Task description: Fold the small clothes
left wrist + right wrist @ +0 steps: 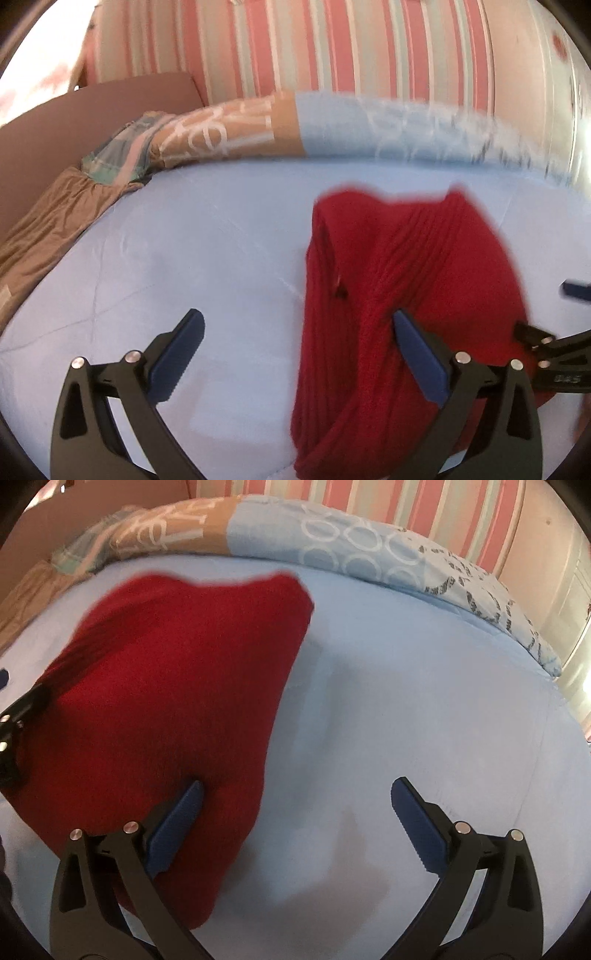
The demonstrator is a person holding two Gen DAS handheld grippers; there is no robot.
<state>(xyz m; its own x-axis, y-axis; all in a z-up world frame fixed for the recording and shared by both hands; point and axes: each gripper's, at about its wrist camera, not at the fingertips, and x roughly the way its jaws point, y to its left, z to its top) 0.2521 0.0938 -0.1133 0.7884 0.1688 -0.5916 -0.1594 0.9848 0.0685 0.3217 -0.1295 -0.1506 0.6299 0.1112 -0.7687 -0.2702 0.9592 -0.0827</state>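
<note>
Pale blue bed sheet (184,258) fills both views. Nearest, two tongs, left (297,325) and right (295,794), both spread wide, gripping nothing. One red knit garment (399,280) lies folded between them. Beyond, one patterned duvet (332,550), then striped wall (332,48).

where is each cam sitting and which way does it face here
Left wrist: on the left gripper, aimed down across the blue sheet; its open fingers show, the red knit garment to its right.
Right wrist: on the right gripper, aimed down likewise; open fingers show, the garment to its left.
Shared: garment, sheet, patterned duvet, striped wall, and each shows the other gripper at its edge.
</note>
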